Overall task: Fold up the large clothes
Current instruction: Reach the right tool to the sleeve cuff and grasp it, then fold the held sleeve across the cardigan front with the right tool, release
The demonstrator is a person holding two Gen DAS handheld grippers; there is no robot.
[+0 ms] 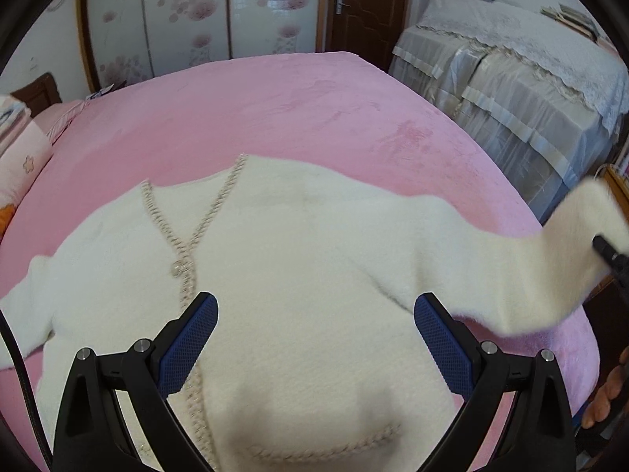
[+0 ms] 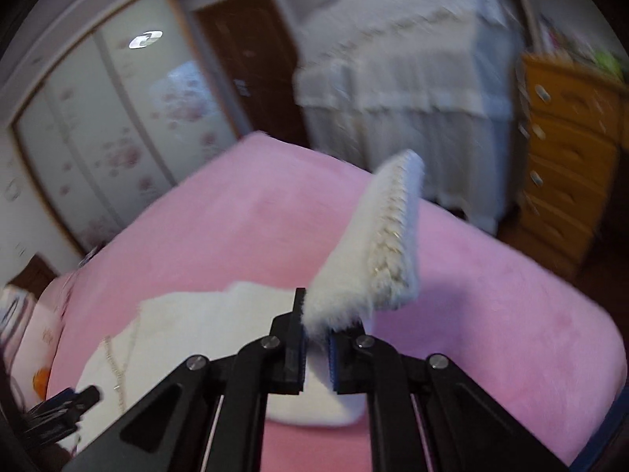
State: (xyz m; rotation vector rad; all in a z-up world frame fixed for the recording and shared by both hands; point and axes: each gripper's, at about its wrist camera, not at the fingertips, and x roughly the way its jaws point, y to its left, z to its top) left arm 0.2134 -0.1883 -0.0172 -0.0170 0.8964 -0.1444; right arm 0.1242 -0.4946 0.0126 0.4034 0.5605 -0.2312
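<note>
A fluffy white cardigan with braided beige trim lies front up on the pink bed. My left gripper hovers open above its lower body, blue pads wide apart, nothing between them. The cardigan's right sleeve is lifted off the bed toward the right edge of the left wrist view, where a dark finger of the right gripper shows. In the right wrist view my right gripper is shut on the sleeve cuff, whose braided edge sticks up past the fingers. The left gripper appears at lower left.
A pillow lies at the bed's left side. Beyond the bed stand a floral sliding wardrobe, a brown door and furniture under a lace cover. A yellow chest of drawers stands right of the bed. A hand shows at right.
</note>
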